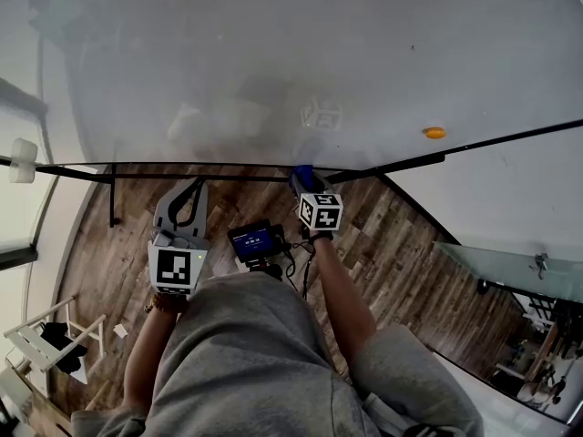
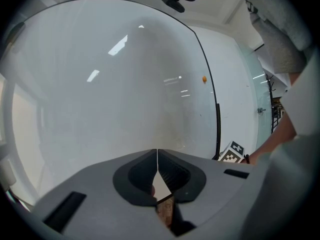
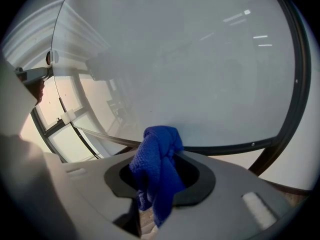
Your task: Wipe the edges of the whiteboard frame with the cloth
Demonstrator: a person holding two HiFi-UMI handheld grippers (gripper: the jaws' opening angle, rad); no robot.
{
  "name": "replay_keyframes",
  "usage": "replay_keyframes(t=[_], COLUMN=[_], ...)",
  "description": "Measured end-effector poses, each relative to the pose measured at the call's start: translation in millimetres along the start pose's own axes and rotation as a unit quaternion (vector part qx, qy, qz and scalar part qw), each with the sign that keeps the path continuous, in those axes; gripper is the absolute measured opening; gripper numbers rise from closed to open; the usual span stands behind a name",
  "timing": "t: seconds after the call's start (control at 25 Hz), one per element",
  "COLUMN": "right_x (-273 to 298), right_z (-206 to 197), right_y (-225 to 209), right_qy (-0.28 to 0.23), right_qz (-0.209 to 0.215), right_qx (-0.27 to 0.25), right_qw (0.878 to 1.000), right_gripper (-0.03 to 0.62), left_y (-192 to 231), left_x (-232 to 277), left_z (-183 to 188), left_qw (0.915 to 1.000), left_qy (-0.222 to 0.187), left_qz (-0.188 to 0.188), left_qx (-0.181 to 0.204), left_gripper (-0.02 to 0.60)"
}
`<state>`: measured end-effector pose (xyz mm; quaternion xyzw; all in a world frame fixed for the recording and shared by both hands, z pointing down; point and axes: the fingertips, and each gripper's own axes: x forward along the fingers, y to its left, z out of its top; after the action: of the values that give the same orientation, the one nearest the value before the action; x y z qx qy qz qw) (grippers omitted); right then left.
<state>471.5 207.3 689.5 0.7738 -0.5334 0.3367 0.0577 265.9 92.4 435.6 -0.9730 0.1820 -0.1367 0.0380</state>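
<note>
The whiteboard (image 1: 301,53) fills the upper head view, and its black bottom frame edge (image 1: 228,177) runs across the middle. My right gripper (image 1: 308,188) is shut on a blue cloth (image 1: 303,177), which sits right at that frame edge. In the right gripper view the cloth (image 3: 159,166) bunches out between the jaws, with the black frame (image 3: 225,148) just beyond it. My left gripper (image 1: 185,198) hangs a little below the frame, further left. In the left gripper view its jaws (image 2: 157,160) are shut on nothing and point at the board (image 2: 115,94).
An orange magnet (image 1: 434,133) sticks to the board at the right. A white block (image 1: 22,160) sits at the frame's left end. A small device with a blue screen (image 1: 257,241) hangs at the person's chest. Below lies wooden floor (image 1: 401,271), with a white chair (image 1: 53,340) at lower left.
</note>
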Motion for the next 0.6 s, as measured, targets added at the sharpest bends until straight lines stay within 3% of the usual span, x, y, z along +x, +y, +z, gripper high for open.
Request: replay_keyframes(t=[0.6], right_x=[10.9], right_z=[-0.9], right_y=[30.0], right_qy=[0.004], right_qz=[0.012], right_qx=[0.000], right_qw=[1.000], right_gripper=[0.137], left_y=[24.1], left_x=[-22.1], left_z=[-7.3], left_qw=[0.9998], left_qy=[0.007], left_qz=[0.016], left_qx=[-0.007], left_gripper=[0.014])
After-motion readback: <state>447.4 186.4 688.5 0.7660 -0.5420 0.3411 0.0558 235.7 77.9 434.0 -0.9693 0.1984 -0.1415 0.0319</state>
